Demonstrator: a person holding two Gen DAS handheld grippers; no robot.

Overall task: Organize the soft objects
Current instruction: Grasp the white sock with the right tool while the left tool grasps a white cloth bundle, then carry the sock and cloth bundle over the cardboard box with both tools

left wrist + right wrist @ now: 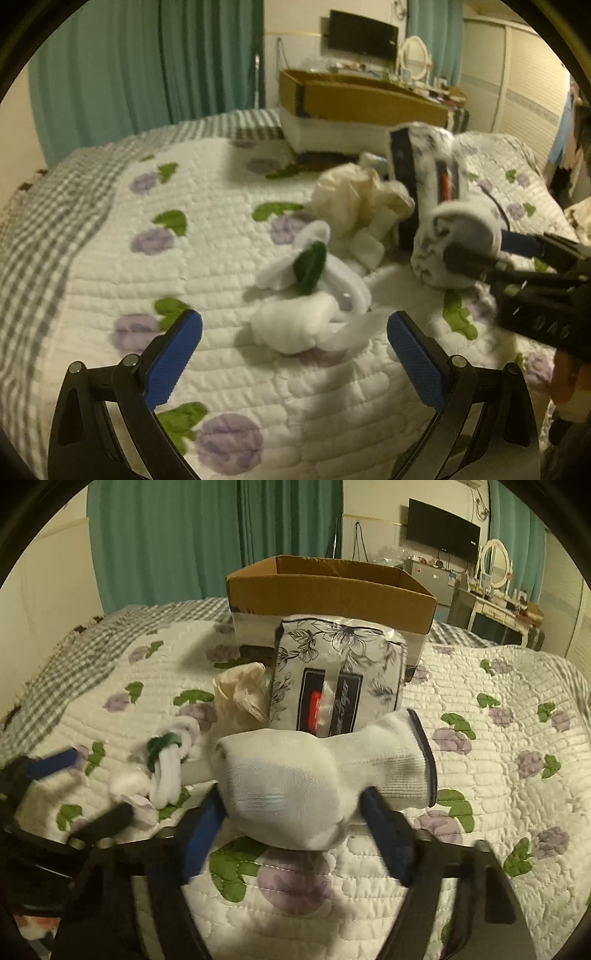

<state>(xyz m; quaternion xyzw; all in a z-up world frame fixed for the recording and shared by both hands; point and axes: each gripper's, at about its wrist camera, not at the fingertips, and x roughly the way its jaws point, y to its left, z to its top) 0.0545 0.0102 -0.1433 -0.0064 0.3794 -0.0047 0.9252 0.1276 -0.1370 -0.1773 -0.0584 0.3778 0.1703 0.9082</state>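
My right gripper is shut on a white sock with a dark cuff and holds it above the quilt; the sock also shows in the left wrist view. My left gripper is open and empty, just in front of a white fluffy bundle with a green band, which also shows in the right wrist view. A floral tissue pack and a crumpled cream cloth lie behind. An open cardboard box stands at the back.
Everything lies on a bed with a white quilt with purple flowers. Teal curtains hang behind. A dresser with a mirror and a wall TV stand at the far right.
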